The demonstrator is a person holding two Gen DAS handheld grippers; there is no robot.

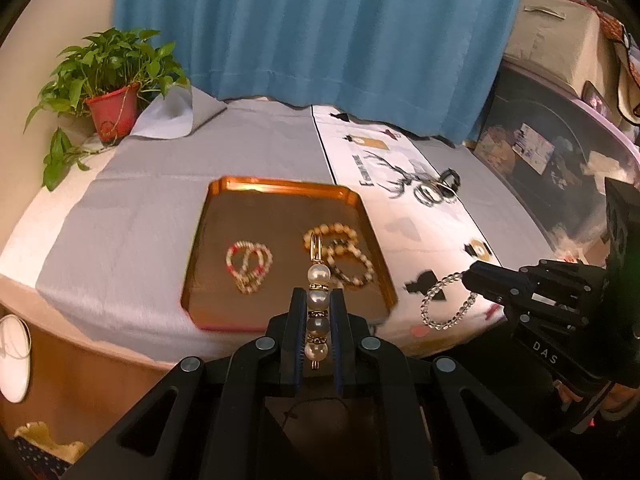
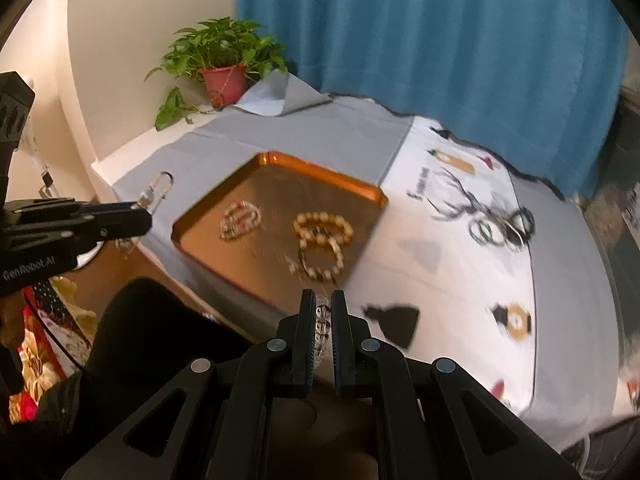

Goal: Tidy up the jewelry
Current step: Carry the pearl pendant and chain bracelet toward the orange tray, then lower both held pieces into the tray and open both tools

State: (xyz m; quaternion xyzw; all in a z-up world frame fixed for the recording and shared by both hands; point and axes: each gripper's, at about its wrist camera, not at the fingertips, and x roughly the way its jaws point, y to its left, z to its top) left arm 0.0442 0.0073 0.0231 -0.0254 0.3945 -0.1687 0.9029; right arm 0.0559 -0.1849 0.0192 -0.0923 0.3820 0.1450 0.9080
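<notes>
Two tools hover near the copper tray: left tool pinches a pearl clip over its near edge; right tool pinches a clear bead bracelet right of it.

One copper tray sits on the table. On it lie three bead bracelets: one red-and-white at the tray's left, and two cream ones, a plain one and a dark-flecked one, overlapping at its right. Off the tray to the right, a cluster of dark rings lies on the white cloth; their number is unclear. Two grippers each carry one piece: a pearl clip and a clear bead bracelet. One potted plant stands behind the tray.
</notes>
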